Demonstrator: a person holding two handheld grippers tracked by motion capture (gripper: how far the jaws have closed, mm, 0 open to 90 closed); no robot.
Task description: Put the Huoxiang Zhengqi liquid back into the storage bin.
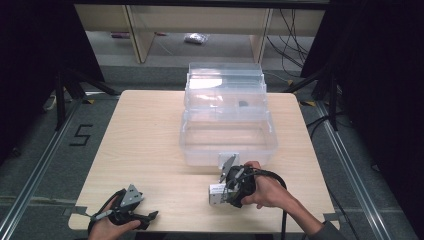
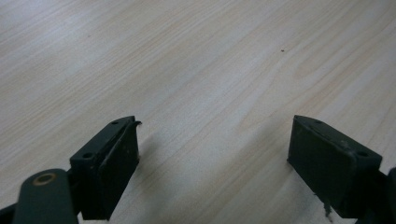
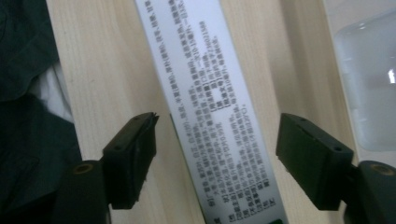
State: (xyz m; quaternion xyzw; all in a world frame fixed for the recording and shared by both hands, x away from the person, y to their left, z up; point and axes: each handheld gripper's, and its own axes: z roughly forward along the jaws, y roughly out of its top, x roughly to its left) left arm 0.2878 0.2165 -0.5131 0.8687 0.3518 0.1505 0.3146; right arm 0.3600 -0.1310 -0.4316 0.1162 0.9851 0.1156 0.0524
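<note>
Right gripper view: my right gripper (image 3: 215,154) spread, box (image 3: 210,107) between jaws.
Box: light, stiff; I'd pinch its long sides.
Left gripper (image 2: 212,154): spread, empty.

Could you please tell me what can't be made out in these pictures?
- White box: right gripper view, print too blurred to read; ends cut off by the edges.
- Dark item in the clear bin: high view, too small to identify.
- Right tool: high view, hand hides its jaws.

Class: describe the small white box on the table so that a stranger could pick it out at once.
Find the clear plastic bin standing open on the wooden table. Just in front of it the right gripper hovers, jaws open, over a small white box. It alone is covered in fine printed text.
</note>
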